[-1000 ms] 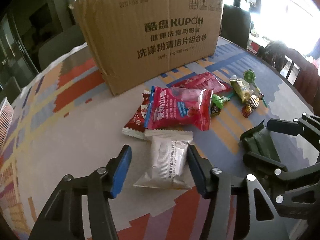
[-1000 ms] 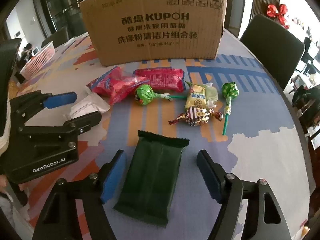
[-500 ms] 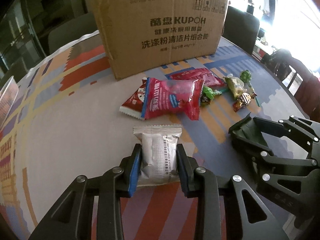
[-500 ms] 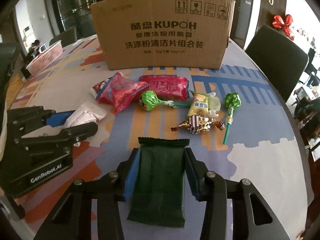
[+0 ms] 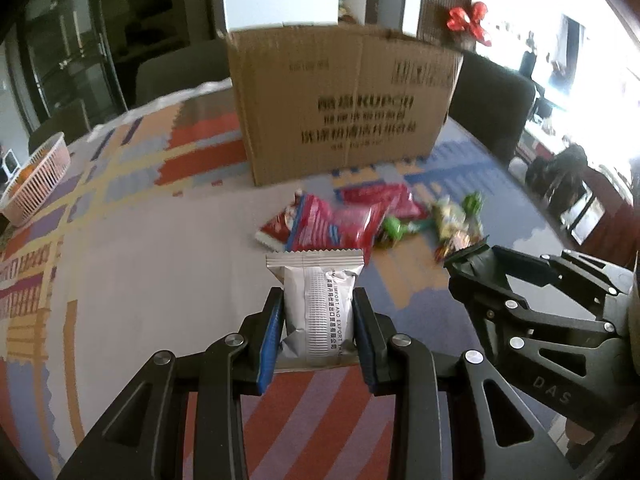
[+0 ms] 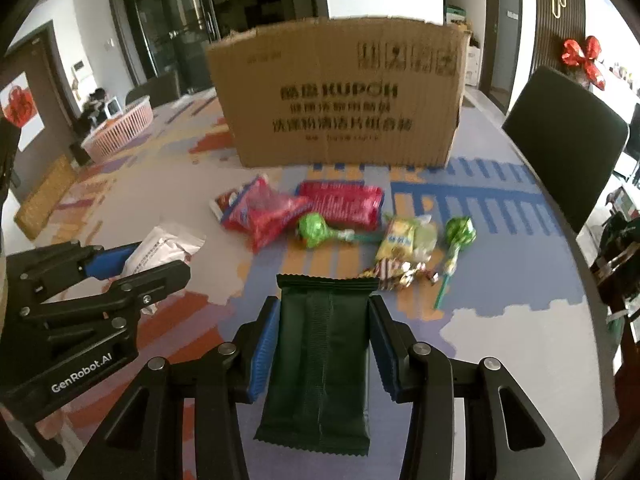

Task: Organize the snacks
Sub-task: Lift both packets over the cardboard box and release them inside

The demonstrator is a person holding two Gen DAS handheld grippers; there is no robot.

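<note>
The cardboard box (image 6: pixel 340 96) is standing behind the snacks. The left gripper (image 5: pixel 318 332) is pinching the silver packet (image 5: pixel 318 304), the right gripper (image 6: pixel 322 344) the dark green packet (image 6: pixel 320 344); both should be clearing the rim before letting go.

Dark chair (image 6: pixel 568 140), bright window (image 5: pixel 576 40)

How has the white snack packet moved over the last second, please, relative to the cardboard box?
Yes. The white snack packet, shut in the left claw, has risen off the table: its top edge now overlaps the red packets lying before the cardboard box.
</note>
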